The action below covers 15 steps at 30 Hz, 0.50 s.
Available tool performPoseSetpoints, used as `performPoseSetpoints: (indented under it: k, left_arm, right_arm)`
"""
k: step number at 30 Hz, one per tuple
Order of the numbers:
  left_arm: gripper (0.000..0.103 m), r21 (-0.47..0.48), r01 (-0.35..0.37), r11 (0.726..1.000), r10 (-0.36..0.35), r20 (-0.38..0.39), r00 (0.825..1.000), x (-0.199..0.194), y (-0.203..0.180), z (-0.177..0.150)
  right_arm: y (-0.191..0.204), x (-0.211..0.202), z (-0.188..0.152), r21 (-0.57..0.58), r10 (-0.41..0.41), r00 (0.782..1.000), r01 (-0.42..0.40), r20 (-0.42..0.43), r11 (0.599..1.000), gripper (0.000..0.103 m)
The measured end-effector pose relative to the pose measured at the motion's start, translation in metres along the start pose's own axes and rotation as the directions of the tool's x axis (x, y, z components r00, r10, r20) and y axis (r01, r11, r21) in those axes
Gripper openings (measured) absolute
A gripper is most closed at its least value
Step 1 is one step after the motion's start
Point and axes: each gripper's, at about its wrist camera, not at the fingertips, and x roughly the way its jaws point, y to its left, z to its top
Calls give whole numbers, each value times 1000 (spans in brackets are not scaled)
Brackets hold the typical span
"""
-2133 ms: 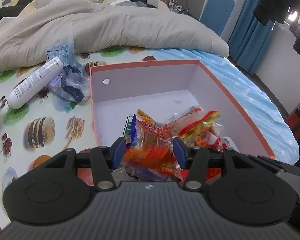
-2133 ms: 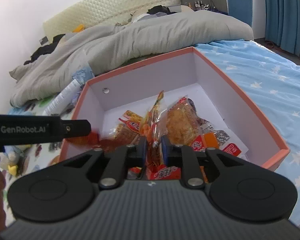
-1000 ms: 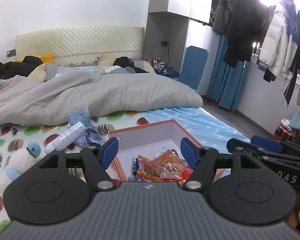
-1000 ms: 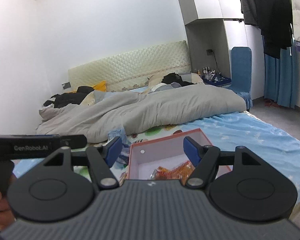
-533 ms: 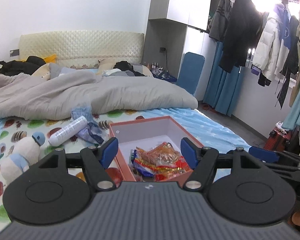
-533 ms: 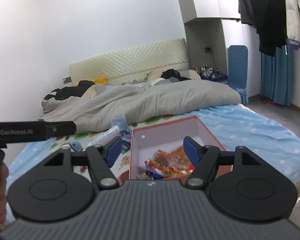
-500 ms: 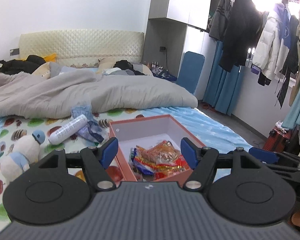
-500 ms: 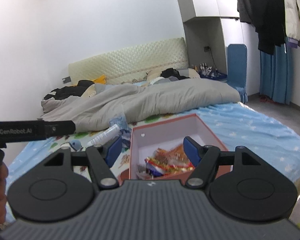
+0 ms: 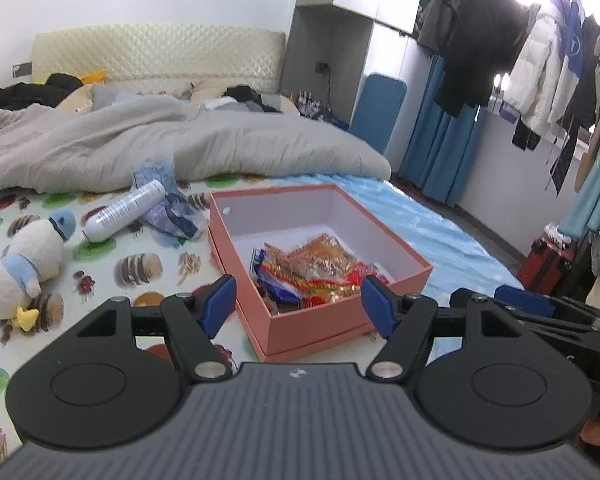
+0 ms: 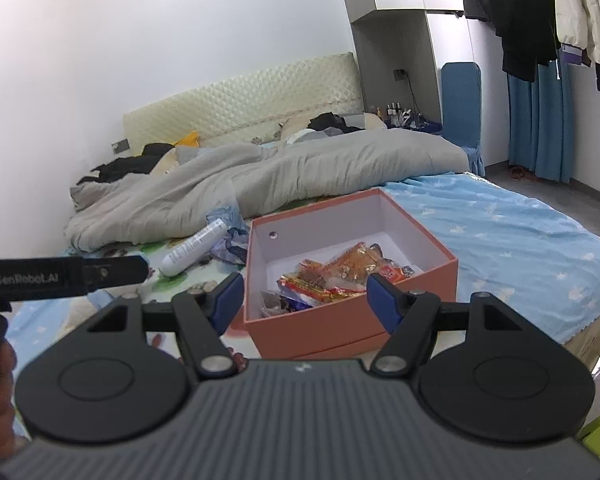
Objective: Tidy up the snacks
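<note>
Blue rubber pads tip the black fingers of the left gripper, which stand spread apart with nothing between them. The right gripper is the same, spread and empty. Both hang above the near end of a bed, apart from everything on it.

Just beyond the fingers sits a salmon-pink cardboard box with a white inside and no lid. Its long axis runs away from the grippers toward the headboard. A heap of snack packets in red, orange and blue wrappers lies in its near end; their print is too small to read.

Left of the box, a sheet printed with burgers and fruit holds a white bottle lying on its side, crumpled blue wrapping and a plush penguin. A grey duvet is bunched behind. Coats hang at the right above blue curtains. In the right wrist view, the other gripper's black arm reads "GenRobot.AI".
</note>
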Motion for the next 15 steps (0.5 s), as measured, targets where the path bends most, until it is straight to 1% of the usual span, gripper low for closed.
performPoseSetpoints:
  k: [7, 12, 15]
  left_arm:
    - [74, 4, 4, 1000, -3, -15, 1000, 22, 4, -2]
    - [74, 4, 4, 1000, -4, -27, 1000, 32, 7, -1]
    - [74, 4, -1, 1000, 1, -22, 1000, 36, 9, 1]
  right_arm:
    - [-4, 13, -6, 30, -12, 1000, 13, -22, 999, 70]
    - [-4, 21, -6, 20, -32, 999, 33, -36, 999, 70]
    - [-2, 21, -5, 9, -37, 999, 37, -30, 999, 70]
